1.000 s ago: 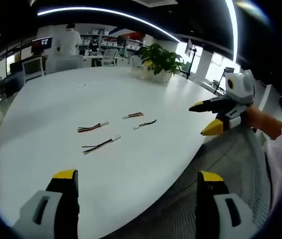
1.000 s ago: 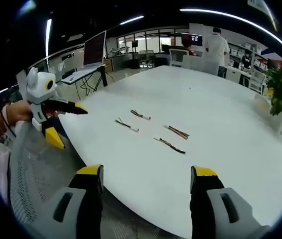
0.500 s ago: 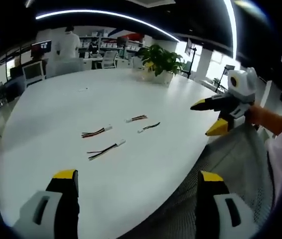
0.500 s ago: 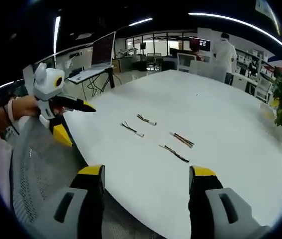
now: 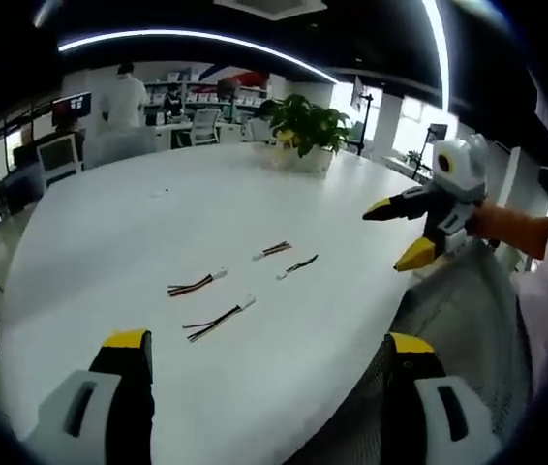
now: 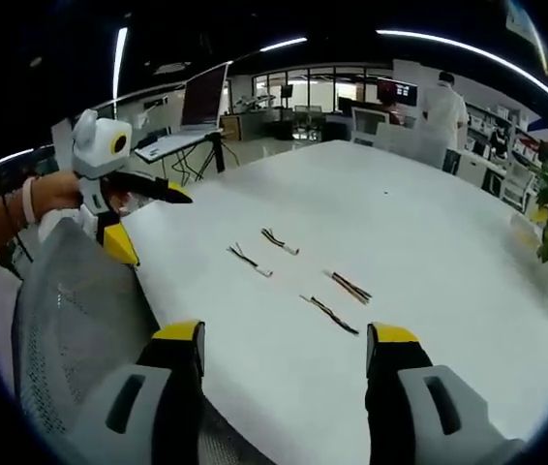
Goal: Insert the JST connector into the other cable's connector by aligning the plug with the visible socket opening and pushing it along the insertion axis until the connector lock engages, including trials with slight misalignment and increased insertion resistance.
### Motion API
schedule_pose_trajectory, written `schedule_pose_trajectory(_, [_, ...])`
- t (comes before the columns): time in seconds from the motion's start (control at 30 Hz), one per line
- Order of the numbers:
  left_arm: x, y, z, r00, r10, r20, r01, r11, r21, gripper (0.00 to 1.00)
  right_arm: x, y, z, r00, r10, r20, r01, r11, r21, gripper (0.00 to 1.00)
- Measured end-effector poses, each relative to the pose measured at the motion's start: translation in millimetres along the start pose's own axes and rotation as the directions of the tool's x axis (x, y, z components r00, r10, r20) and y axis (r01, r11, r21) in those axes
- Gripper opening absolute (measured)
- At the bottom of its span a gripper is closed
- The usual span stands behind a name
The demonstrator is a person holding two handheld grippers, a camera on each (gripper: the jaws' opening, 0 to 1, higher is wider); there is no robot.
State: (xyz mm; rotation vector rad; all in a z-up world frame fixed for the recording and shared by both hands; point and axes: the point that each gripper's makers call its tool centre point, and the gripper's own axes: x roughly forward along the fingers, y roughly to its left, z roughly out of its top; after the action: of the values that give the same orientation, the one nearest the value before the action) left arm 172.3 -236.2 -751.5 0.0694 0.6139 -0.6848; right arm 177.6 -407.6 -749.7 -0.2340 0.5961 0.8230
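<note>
JST connector cables lie loose on the big white tabletop, four short wire pigtails in two rough pairs, and I have neither of them in hand. Starting with the largest, the tabletop curves away from me toward an office with desks, monitors and a person in white standing at the far side; a potted plant sits at its far edge. A grey mesh chair back stands at the near edge of the tabletop, beneath both my tools. My left gripper hangs above the near edge with its jaws spread wide and nothing between them; my right gripper does the same, jaws wide apart and empty. In the left gripper view the nearest cable lies just beside a second cable, with a third cable and a fourth cable a little beyond. All four are apart from one another and well ahead of both sets of jaws.
</note>
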Motion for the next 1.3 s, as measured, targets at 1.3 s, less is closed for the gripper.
schedule_pose_trajectory(1.3, [52.7,44.2,43.8,0.996,-0.076,0.048,0.070,0.992,0.106,0.89,43.5,-56.9,47.0,0.993,0.092,0.074,-0.083,0.990,-0.113,0.57])
